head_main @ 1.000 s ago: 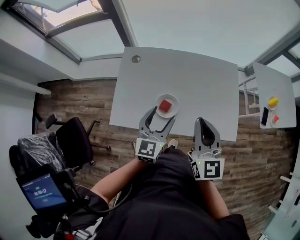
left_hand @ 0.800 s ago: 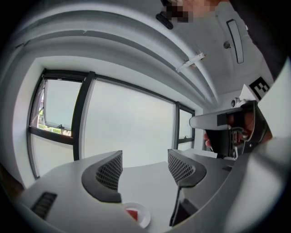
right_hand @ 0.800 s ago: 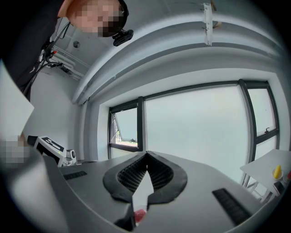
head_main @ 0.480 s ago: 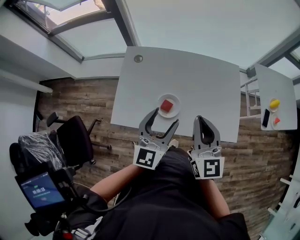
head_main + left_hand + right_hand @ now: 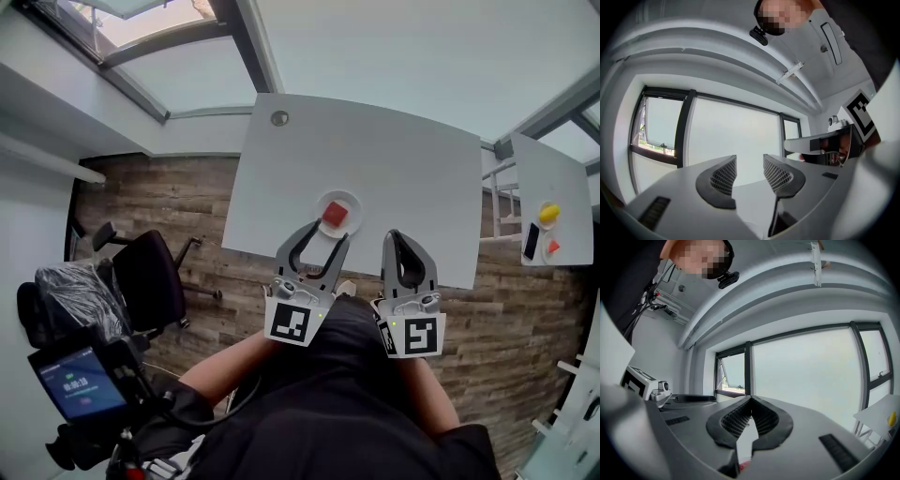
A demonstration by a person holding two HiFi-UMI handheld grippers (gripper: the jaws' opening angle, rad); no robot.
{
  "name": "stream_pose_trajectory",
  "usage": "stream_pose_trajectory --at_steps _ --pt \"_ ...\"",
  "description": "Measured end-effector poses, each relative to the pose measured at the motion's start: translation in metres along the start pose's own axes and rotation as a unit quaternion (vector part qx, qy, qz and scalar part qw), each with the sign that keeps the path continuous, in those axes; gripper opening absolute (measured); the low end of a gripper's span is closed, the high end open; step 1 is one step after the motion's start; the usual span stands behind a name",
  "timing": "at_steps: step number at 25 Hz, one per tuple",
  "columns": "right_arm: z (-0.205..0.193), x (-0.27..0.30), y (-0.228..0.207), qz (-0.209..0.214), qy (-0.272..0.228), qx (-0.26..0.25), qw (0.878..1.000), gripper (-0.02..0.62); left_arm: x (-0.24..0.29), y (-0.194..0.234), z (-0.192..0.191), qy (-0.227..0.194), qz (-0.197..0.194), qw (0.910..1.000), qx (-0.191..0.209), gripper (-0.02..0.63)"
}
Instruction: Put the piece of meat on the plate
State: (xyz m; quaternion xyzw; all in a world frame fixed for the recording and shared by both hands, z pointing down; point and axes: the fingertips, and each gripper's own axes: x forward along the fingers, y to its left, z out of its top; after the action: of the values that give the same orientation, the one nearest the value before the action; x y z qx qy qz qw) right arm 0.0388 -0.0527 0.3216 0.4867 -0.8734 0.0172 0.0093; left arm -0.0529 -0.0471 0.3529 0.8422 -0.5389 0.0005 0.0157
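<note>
Head view, with both gripper views. The piece of meat (image 5: 336,215), a red block, is seen lying on the small white plate (image 5: 350,200), which is set on the white table (image 5: 394,159) close to its near edge. The left gripper (image 5: 328,232) is held level just short of the plate on the near side, and neither plate nor meat is touched by it. In the left gripper view its jaws are shown apart and closing, with nothing between the ribbed pads (image 5: 724,176) but the window beyond. The right gripper (image 5: 395,236) is held beside the left one at the table's near edge. Its jaws are shown pressed together at the tips in the right gripper view (image 5: 750,399), and nothing is pinched between them. A second white table (image 5: 562,178) is seen at the right, on which a yellow thing (image 5: 547,214), a small red thing (image 5: 553,247) and a dark flat thing (image 5: 531,241) are laid. A black office chair (image 5: 141,277) is placed on the wooden floor (image 5: 141,197) to the left of the main table.
</note>
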Motion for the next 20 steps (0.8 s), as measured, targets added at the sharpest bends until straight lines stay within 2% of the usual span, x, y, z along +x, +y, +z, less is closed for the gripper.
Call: stream_pose_trajectory --at_steps 3,5,15,20 --pt "0.000 0.003 0.002 0.004 -0.001 0.000 1.000 0.005 -0.001 0.001 0.001 -0.010 -0.011 0.9998 -0.017 0.069" --pt "0.000 0.005 0.003 0.006 0.000 0.000 1.000 0.005 0.000 -0.001 0.002 -0.015 -0.023 0.9995 -0.016 0.011" --pt "-0.004 0.012 0.008 0.016 -0.002 0.003 1.000 0.005 0.001 0.006 0.000 -0.007 -0.011 0.9999 0.005 0.006" --pt "-0.006 0.016 0.013 0.025 0.000 -0.001 1.000 0.005 0.001 0.010 0.001 -0.009 -0.003 1.0000 0.001 0.006"
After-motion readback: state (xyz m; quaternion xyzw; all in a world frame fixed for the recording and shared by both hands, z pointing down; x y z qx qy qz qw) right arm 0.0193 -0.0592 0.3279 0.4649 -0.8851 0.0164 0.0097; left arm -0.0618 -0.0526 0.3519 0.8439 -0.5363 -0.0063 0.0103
